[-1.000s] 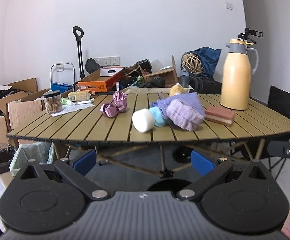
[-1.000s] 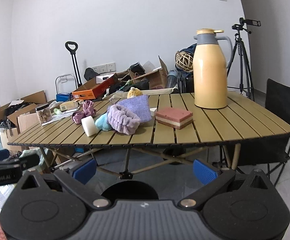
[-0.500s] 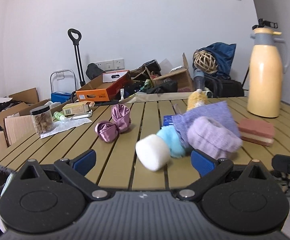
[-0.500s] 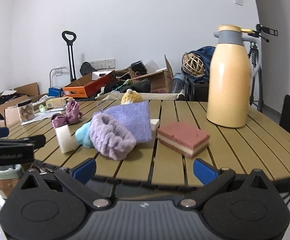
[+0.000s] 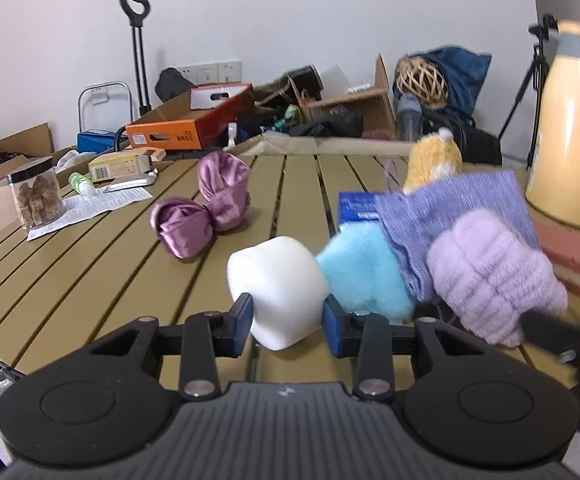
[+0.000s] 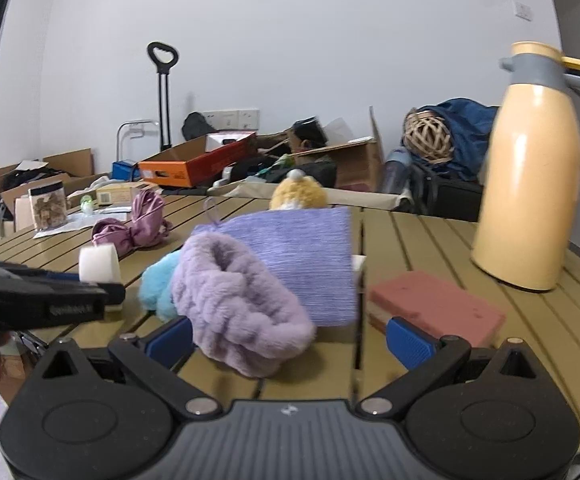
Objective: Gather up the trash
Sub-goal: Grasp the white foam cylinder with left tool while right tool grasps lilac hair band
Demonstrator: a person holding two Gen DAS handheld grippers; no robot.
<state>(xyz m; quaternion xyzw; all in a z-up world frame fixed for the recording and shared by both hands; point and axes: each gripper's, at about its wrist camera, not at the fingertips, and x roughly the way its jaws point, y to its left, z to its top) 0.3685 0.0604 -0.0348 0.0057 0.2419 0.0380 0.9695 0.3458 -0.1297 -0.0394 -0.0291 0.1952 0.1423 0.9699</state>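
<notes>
Foam block between the left tool's closing pads

White foam block [image 5: 277,290] sits near the front edge of the slatted tabletop [image 5: 89,280], between the pads of the left tool [image 5: 285,320], whose jaws are closing on it. Right tool [image 6: 285,340] is spread apart around a fluffy lilac headband [image 6: 241,312]. Far left, a clear jar [image 5: 35,196] holds brown pieces. Far right stands a yellow flask [image 6: 530,184].

On the bench [image 5: 89,280] we see the foam block [image 5: 277,280] left of the fluffy ball [image 5: 364,272], the jug [image 6: 530,184] far right.
</notes>
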